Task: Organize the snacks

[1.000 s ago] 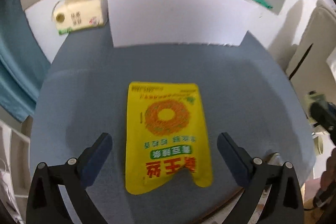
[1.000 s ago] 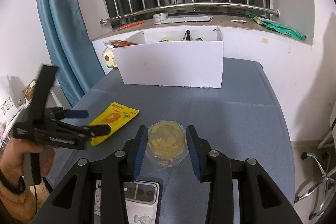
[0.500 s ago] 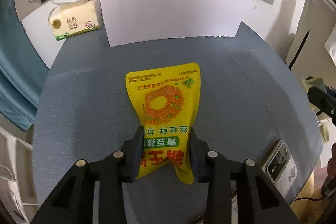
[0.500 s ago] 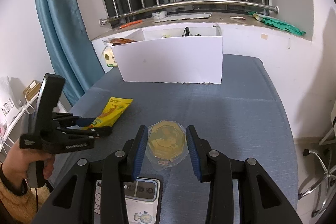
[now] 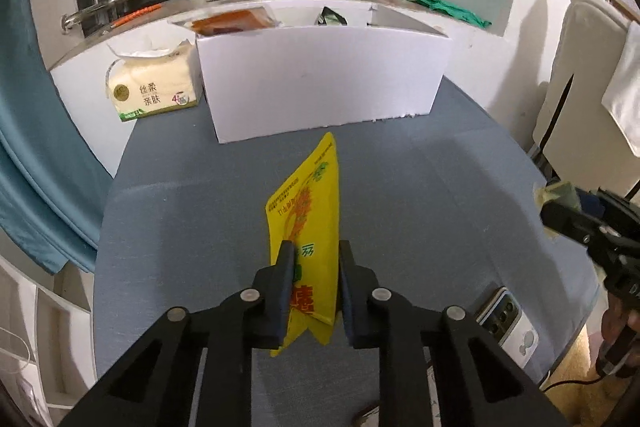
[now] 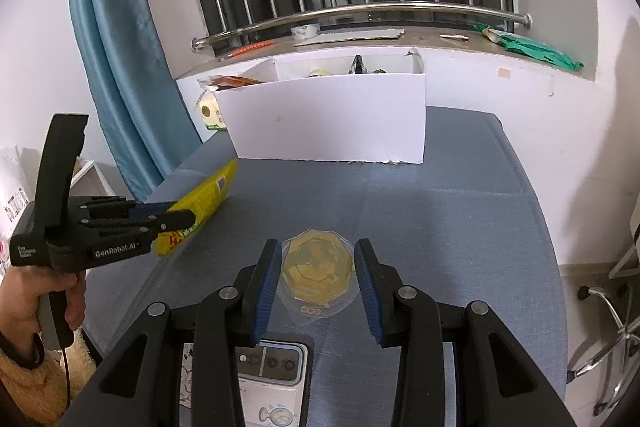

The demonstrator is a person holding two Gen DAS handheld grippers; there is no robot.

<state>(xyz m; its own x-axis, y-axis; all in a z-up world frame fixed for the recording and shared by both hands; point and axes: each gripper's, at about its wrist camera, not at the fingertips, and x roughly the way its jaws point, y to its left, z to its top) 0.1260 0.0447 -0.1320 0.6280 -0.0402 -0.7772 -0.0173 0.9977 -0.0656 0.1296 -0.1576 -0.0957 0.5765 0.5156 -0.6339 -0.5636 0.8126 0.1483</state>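
Observation:
My left gripper (image 5: 313, 259) is shut on a yellow snack bag (image 5: 308, 203) and holds it lifted above the blue-grey table, tilted on edge. The bag also shows in the right wrist view (image 6: 204, 199), held by the left gripper (image 6: 180, 221). My right gripper (image 6: 318, 263) has its jaws around a clear-wrapped round golden snack (image 6: 318, 269) that lies on the table; the pads sit close to it, and contact is unclear. A white box (image 5: 320, 83) with snacks inside stands at the back of the table.
A tissue pack (image 5: 150, 93) stands left of the box. A phone (image 6: 270, 367) lies at the table's front edge, also in the left wrist view (image 5: 508, 323). A window ledge with bars runs behind the box. A blue curtain (image 6: 116, 59) hangs left.
My left gripper closed on the yellow bag, then lifted it off the table and turned it on edge. The right gripper stayed around the round snack.

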